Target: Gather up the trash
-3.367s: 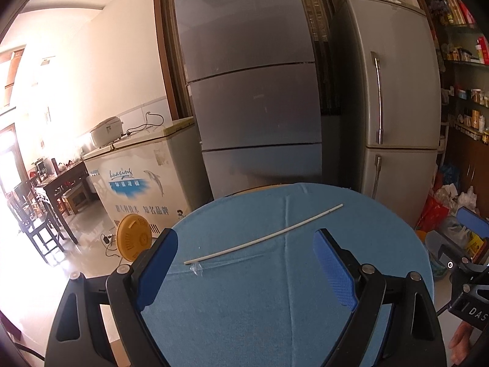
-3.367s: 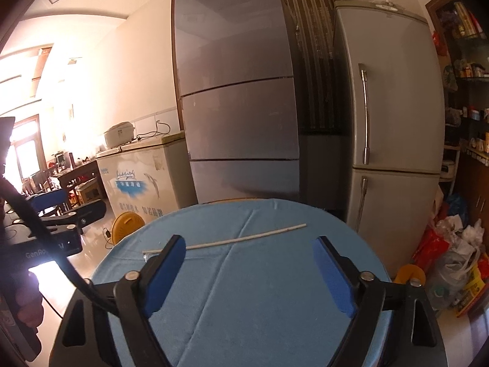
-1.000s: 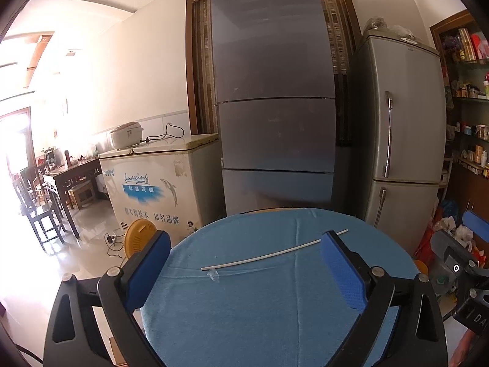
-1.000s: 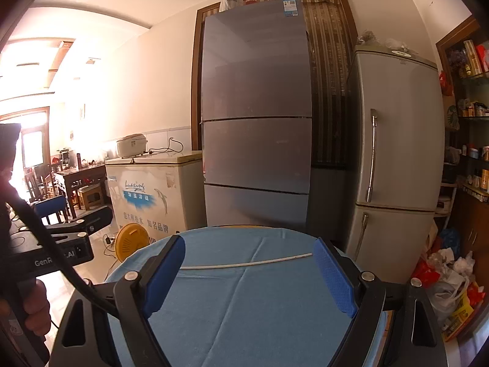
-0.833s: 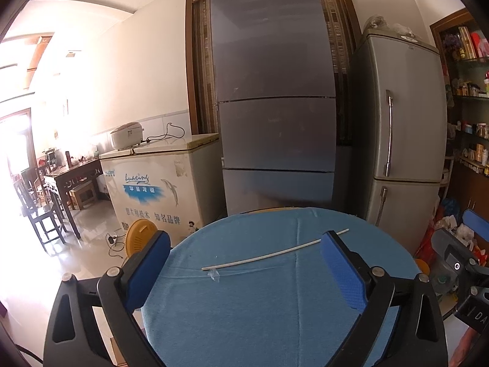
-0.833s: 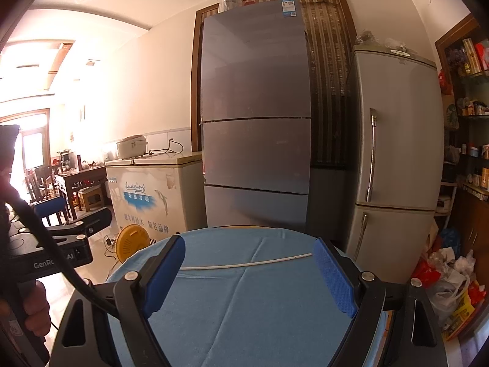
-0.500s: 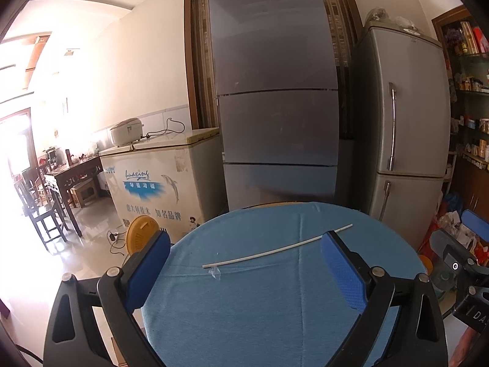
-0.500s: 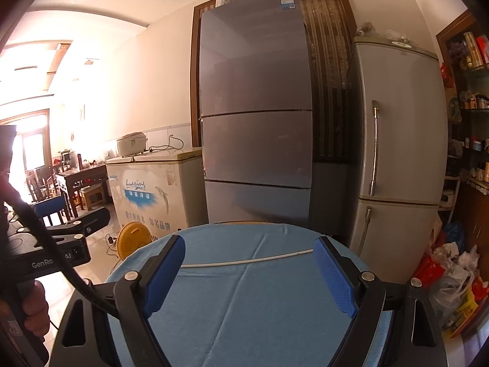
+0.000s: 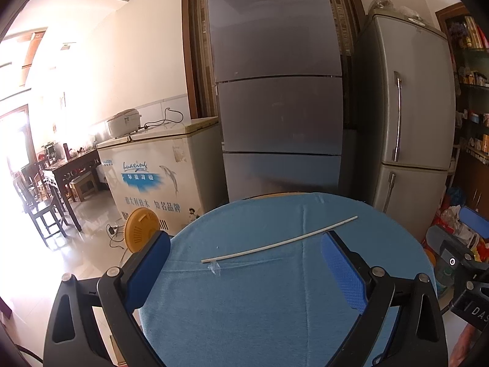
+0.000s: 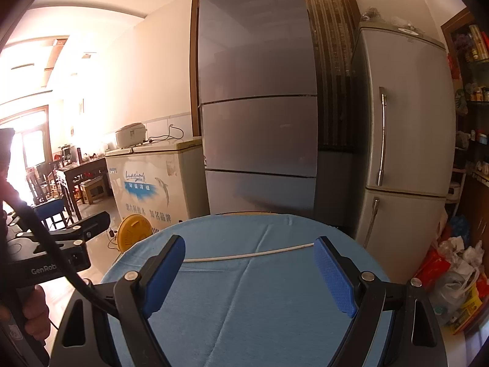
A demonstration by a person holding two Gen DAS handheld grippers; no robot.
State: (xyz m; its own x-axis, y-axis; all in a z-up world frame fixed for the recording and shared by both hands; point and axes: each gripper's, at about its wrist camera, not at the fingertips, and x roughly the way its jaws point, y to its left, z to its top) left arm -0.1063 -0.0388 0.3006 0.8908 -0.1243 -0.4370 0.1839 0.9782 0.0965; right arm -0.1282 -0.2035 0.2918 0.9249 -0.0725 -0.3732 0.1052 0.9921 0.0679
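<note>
A long thin white straw (image 9: 279, 241) lies on a round table with a blue cloth (image 9: 259, 305), with a small clear wrapper scrap (image 9: 214, 267) at its left end. The straw also shows in the right wrist view (image 10: 249, 253). My left gripper (image 9: 244, 250) is open and empty, above the table's near side with the straw beyond its fingertips. My right gripper (image 10: 249, 252) is open and empty, its blue pads either side of the straw as seen, apart from it.
Two tall grey refrigerators (image 9: 275, 91) (image 10: 403, 122) stand behind the table. A white chest freezer (image 9: 152, 168) is at left with a yellow fan (image 9: 142, 229) on the floor. Bags of clutter (image 10: 452, 275) lie at right. Dark wooden table and chairs (image 9: 45, 183) far left.
Both wrist views have tilted slightly downward and nearer the table over the last second. The straw has not moved. Both grippers stay open.
</note>
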